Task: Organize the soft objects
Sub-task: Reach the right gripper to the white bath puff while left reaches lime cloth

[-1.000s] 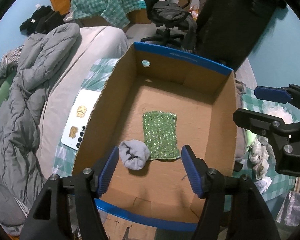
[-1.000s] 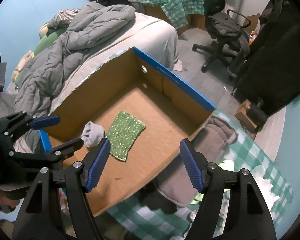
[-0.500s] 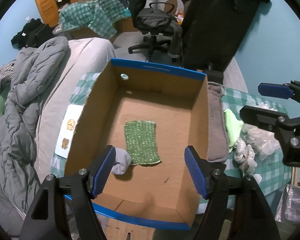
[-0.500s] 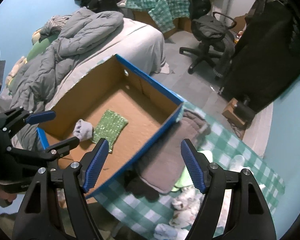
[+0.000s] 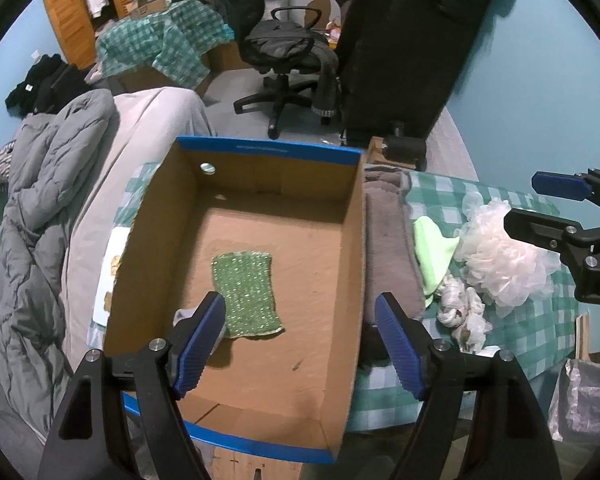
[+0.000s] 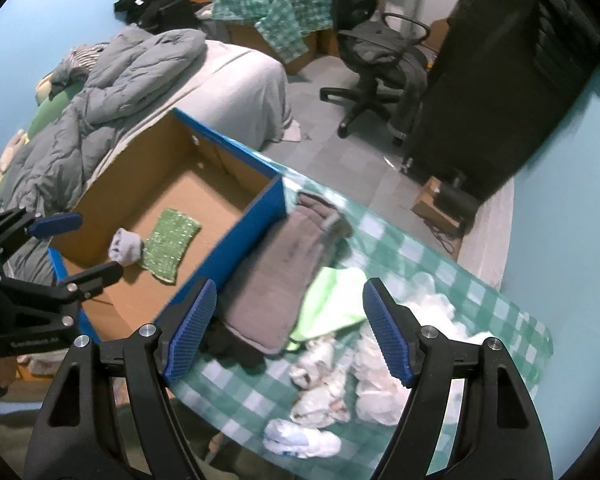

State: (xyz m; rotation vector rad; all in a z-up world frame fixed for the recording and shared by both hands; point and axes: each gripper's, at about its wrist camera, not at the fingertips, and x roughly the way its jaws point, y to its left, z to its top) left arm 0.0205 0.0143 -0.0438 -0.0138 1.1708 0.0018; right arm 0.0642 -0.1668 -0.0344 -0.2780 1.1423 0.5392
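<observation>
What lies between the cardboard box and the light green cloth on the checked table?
A folded grey towel lies there, against the cardboard box wall, with the light green cloth overlapping its other edge. The right wrist view shows it best.

Brown cardboard box [image 5: 352, 240], blue rim; sparkly green cloth [image 5: 246, 294]; grey towel [image 6: 276, 280]; green-white checked tablecloth [image 6: 440, 260].
</observation>
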